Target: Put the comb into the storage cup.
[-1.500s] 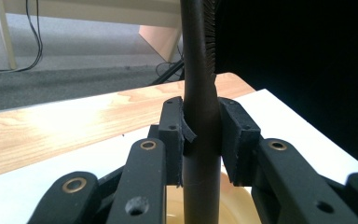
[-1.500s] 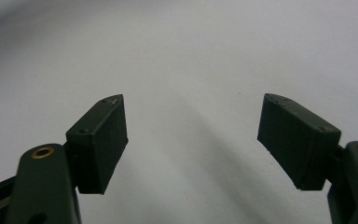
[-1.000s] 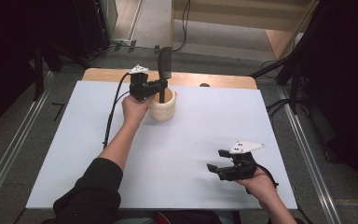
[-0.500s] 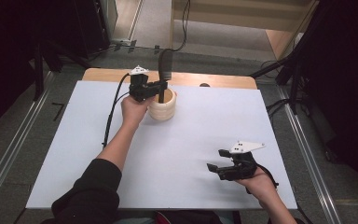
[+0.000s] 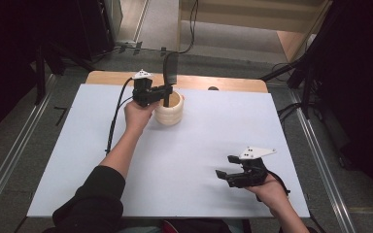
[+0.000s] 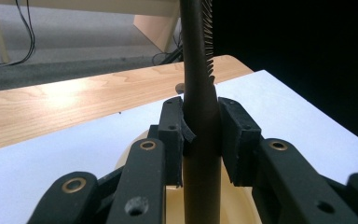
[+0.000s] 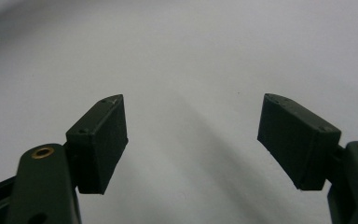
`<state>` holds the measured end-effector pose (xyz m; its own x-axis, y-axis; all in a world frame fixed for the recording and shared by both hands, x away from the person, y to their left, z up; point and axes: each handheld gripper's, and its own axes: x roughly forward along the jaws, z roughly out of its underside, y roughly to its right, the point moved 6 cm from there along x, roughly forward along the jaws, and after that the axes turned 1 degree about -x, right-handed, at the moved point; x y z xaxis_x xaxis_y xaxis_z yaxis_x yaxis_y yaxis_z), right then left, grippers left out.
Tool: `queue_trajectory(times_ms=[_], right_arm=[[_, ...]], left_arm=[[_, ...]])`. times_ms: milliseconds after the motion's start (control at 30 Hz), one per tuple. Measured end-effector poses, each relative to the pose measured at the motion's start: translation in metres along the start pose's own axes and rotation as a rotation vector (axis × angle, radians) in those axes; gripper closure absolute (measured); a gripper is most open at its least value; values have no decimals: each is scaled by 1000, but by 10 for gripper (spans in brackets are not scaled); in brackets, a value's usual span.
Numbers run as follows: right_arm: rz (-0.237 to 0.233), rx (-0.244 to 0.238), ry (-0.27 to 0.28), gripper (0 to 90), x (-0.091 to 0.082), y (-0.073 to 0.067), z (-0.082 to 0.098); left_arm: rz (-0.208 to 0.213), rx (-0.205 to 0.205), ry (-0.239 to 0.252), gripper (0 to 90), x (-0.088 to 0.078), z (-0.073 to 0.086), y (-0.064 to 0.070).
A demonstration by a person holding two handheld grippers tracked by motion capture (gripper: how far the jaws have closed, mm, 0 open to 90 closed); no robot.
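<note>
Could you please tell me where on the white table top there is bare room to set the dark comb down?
The white table top is bare between the cream ribbed cup and the right gripper, and along the right edge. It is crowded only at the far left, where the left gripper holds the dark toothed comb upright in the cup.

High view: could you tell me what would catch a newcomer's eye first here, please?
The left gripper stands out, shut on a dark brush held upright over a cream holder at the far side of the white table. In the left gripper view, the brush's bristles point right above the pads. Near the front right, the right gripper rests open with nothing between its jaws.
</note>
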<state>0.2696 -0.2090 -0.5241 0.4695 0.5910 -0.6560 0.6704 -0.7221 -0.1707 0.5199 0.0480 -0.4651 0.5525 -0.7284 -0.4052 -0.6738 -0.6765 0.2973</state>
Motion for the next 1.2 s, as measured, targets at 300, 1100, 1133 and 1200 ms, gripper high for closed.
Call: queue_trajectory(times_ms=[300, 1100, 1133, 1200], right_arm=[[0, -2, 2, 222, 0, 0, -1], [-9, 0, -4, 222, 2, -1, 0], [-11, 2, -5, 222, 2, -1, 0], [-10, 0, -5, 222, 2, -1, 0]], left_arm=[[21, 28, 5, 516, -7, 1, 2], [44, -65, -37, 375, -59, 3, -13], [49, -70, -42, 367, -62, 6, -14], [50, -73, -44, 367, -64, 7, -14]])
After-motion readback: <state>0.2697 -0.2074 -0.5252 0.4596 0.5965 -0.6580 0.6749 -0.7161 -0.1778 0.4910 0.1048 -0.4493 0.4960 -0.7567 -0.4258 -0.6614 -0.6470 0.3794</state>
